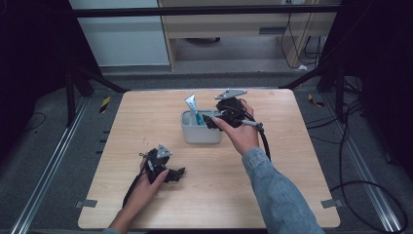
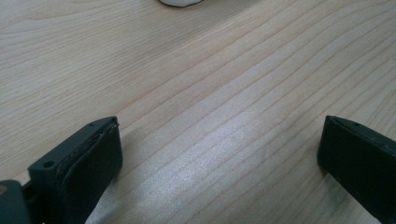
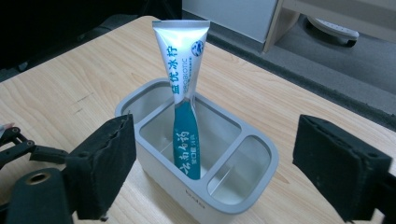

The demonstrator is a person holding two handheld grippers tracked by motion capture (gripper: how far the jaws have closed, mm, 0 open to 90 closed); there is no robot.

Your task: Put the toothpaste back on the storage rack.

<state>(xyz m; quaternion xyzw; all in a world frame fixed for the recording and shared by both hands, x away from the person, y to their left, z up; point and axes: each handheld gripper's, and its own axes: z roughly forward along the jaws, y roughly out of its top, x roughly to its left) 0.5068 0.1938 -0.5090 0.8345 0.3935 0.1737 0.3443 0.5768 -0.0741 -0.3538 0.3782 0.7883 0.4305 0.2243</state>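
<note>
A silver and teal toothpaste tube (image 3: pixel 184 98) stands upright, cap end down, in the larger compartment of a white holder (image 3: pixel 187 193) with a grey rim; its smaller compartment is empty. In the high view the tube (image 1: pixel 193 109) sticks up from the holder (image 1: pixel 200 133) at the table's middle. My right gripper (image 3: pixel 215 163) is open just in front of the holder, nothing between its jaws; in the high view it (image 1: pixel 210 121) sits at the holder's right edge. My left gripper (image 2: pixel 219 158) is open low over bare wood, seen near the table's front left (image 1: pixel 178 173).
The wooden table (image 1: pixel 272 195) has bare surface all around the holder. Cables (image 1: pixel 360 185) lie on the floor to the right. A cabinet (image 1: pixel 234 29) and dark frame bars (image 1: pixel 204 10) stand beyond the far edge. The holder's base (image 2: pixel 182 2) peeks in at the top of the left gripper view.
</note>
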